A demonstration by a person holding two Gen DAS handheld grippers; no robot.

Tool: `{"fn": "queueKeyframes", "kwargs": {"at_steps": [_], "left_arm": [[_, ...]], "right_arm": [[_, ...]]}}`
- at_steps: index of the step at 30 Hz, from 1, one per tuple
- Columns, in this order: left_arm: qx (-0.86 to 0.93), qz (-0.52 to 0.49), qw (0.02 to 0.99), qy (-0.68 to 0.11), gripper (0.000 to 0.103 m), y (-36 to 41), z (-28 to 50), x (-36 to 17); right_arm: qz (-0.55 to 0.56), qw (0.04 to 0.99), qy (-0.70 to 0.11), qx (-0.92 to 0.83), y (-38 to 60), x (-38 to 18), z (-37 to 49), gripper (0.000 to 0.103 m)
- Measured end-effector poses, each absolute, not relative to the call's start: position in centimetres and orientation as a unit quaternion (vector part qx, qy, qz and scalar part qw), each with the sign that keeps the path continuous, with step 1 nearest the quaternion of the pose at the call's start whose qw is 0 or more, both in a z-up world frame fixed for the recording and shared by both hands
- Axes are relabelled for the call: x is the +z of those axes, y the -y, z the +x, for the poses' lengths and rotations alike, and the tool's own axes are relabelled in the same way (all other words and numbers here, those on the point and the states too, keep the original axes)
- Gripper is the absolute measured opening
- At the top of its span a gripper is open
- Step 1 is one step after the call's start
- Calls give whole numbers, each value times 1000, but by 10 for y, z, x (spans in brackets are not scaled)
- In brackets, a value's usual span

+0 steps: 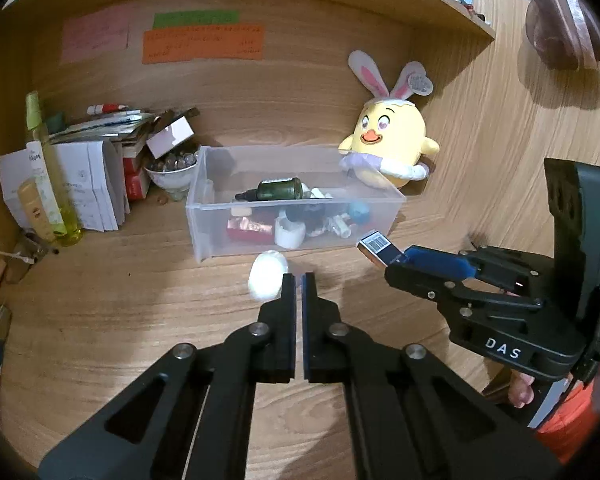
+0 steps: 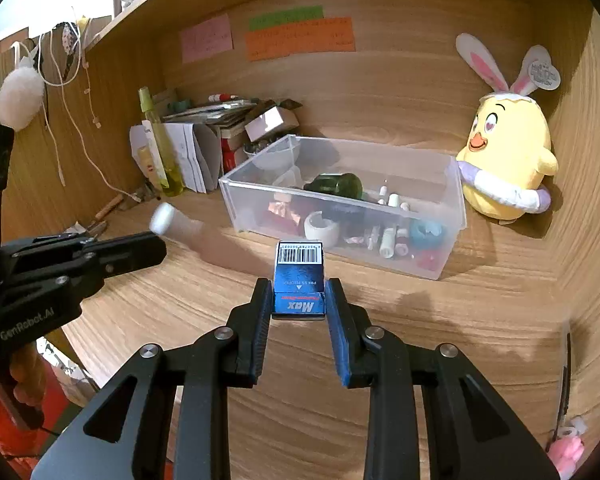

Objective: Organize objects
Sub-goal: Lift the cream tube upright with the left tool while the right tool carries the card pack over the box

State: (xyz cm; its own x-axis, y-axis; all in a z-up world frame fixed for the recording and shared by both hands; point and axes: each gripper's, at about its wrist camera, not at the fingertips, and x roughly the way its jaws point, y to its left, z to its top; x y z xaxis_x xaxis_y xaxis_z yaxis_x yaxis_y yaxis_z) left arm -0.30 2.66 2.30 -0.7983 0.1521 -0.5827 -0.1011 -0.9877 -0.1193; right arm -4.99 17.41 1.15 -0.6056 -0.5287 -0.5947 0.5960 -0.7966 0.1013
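Two hand-held grippers: our right [image 2: 299, 300] clamps the staple box [image 2: 299, 280] before the bin [image 2: 440, 256]; our left [image 1: 299, 280], nearly closed, holds nothing beside the white tube [image 1: 266, 276]. Next, we judge: box over rim, release.

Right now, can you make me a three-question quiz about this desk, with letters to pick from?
1. Where is the chick toy?
A. inside the bin
B. beside the bin
C. on the top shelf

2. What colour is the box in the right hand-held gripper?
A. blue
B. yellow
C. pink

3. How is the left hand-held gripper?
A. wide open
B. holding a bottle
C. shut on nothing

Answers:
1 B, the toy sits on the desk against the end of the clear bin.
2 A, its top is blue with a white barcode.
3 C, its jaws nearly meet with nothing between them, and the white tube lies beside them.
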Motion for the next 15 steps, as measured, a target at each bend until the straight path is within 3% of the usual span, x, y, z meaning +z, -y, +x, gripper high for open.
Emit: {"fn": "queueKeyframes", "kwargs": {"at_steps": [5, 7, 9, 15], "left_arm": [[938, -337, 65, 46, 10, -23, -10, 8], [931, -357, 63, 49, 23, -19, -16, -2], [924, -374, 59, 45, 46, -16, -23, -12], [903, -427, 47, 7, 51, -10, -53, -38]], "right_arm": [[321, 315, -54, -892, -171, 7, -53, 25], [325, 313, -53, -891, -171, 4, -56, 25], [328, 310, -53, -891, -173, 2, -58, 25], [329, 302, -42, -894, -180, 2, -67, 25]]}}
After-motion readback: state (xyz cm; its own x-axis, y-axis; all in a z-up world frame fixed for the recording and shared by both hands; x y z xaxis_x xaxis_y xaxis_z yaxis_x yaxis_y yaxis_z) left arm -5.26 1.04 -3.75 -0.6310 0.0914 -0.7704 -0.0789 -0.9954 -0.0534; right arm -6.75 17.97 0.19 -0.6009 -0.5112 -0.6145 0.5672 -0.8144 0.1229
